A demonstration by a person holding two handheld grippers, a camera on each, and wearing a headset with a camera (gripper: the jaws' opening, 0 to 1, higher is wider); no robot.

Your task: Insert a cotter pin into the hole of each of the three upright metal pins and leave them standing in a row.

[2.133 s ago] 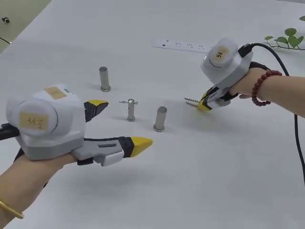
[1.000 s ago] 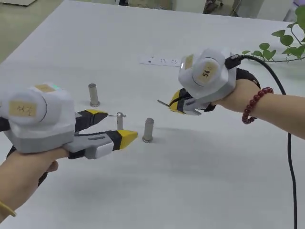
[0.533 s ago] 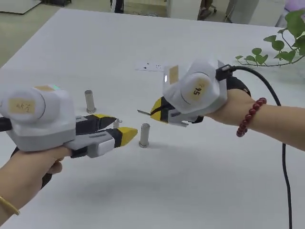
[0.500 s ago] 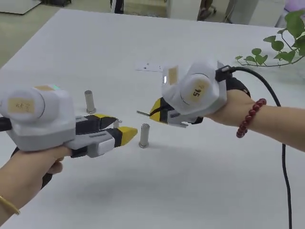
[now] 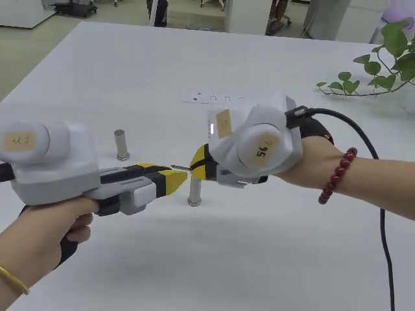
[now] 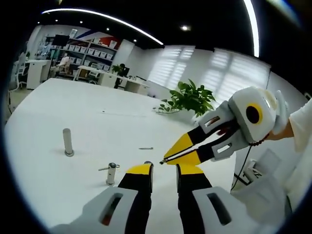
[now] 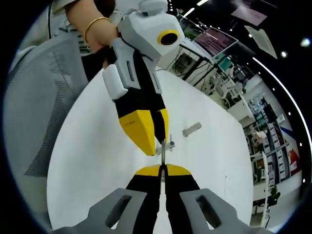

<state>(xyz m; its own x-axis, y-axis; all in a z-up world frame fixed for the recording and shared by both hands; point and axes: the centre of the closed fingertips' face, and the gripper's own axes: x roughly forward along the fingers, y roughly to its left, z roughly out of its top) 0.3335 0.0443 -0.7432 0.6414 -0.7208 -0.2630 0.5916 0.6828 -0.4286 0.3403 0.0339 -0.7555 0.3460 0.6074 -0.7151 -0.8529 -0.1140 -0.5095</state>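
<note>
Pinching the cotter pin [image 5: 180, 168] tight, the right gripper [image 5: 198, 166] holds it level above the table [image 5: 292, 253], its length pointing straight at the left gripper [image 5: 170, 175], jaws slightly parted and empty.

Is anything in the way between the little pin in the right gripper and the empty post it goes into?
Yes, sort of. The left gripper has its yellow tips right at the free end of the pin held by the right gripper. The nearest empty post stands just beside them.
</note>
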